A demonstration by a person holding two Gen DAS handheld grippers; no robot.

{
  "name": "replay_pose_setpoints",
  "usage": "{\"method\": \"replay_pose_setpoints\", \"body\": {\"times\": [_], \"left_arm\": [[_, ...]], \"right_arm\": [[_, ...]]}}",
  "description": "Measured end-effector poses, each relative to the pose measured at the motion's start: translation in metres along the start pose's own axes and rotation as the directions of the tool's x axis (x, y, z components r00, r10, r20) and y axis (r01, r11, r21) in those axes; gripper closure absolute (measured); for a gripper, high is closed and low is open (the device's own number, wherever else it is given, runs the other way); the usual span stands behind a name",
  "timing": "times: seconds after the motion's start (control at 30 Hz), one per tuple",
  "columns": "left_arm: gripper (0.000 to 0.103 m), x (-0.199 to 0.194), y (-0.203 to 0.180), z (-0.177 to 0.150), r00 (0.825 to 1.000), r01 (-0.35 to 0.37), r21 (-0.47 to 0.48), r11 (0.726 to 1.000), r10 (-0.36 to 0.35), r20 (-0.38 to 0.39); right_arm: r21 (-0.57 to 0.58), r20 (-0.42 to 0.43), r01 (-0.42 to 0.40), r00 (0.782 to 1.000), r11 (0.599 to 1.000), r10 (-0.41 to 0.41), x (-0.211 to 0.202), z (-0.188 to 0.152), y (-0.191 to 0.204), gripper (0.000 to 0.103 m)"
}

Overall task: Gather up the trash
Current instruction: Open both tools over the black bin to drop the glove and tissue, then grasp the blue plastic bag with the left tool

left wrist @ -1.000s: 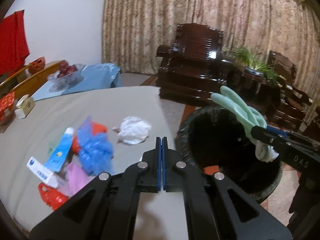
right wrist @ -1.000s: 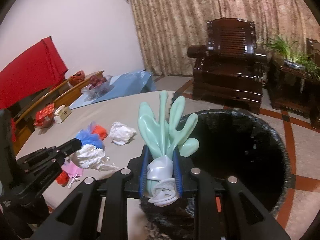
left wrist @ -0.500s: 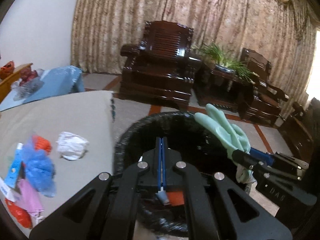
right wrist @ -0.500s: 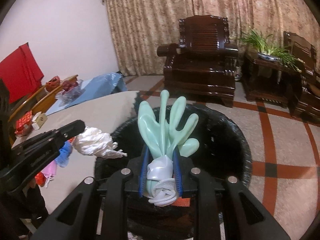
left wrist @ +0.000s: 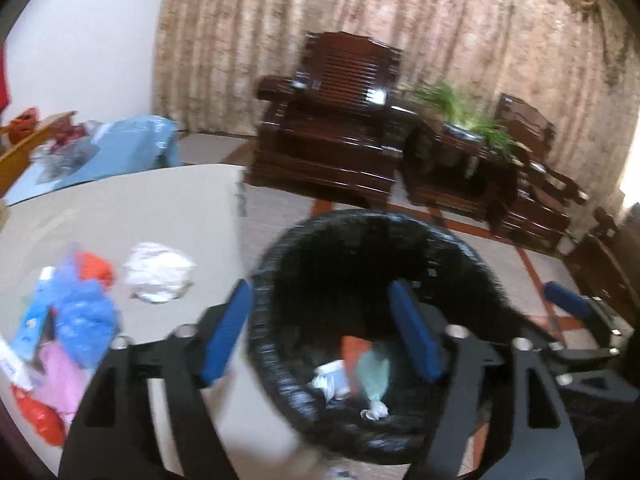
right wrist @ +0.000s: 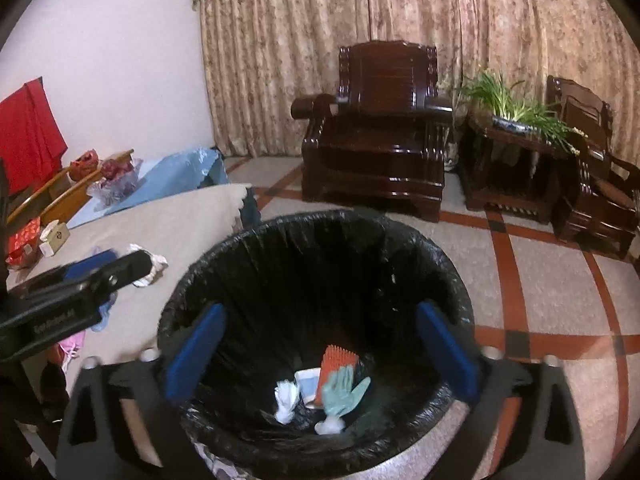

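Both tools [left wrist: 320, 328] [right wrist: 320, 354] opened, glove [right wrist: 340, 394] dropped into bin [right wrist: 280, 240].

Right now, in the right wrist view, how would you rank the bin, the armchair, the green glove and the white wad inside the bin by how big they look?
1. bin: nearest the camera, which inflates it.
2. armchair: farther off.
3. green glove
4. white wad: only slightly smaller than the glove.

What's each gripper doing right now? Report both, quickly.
Left gripper: open, holding nothing, above the trash bin.
Right gripper: open, holding nothing; the green glove lies in the bin.
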State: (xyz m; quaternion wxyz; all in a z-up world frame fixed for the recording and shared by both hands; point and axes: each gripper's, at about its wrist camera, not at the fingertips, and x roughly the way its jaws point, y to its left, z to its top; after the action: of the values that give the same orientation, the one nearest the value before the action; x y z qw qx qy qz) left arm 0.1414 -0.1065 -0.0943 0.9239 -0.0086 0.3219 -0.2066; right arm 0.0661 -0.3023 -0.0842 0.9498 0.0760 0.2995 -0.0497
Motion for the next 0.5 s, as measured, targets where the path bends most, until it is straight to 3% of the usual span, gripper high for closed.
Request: {"method": "replay_pose_setpoints", "body": {"times": [0.2,0.5], "left_arm": [[0.019,-0.029,0.047,-0.011,0.991,-0.132,-0.035,0.991,0.132,0.009],[0.019,-0.063,0.131,-0.022,0.945,-0.327,-0.107,0.939,0.327,-0.011]], "right_arm": [[-0.005,0.006,-0.061,0.998,0.998,0.062,0.004,0.002,0.022,0.006],[-0.069,0.007,-0.21,0.978,0.975,0.211,0.018,0.005,0.098,0.006]]}}
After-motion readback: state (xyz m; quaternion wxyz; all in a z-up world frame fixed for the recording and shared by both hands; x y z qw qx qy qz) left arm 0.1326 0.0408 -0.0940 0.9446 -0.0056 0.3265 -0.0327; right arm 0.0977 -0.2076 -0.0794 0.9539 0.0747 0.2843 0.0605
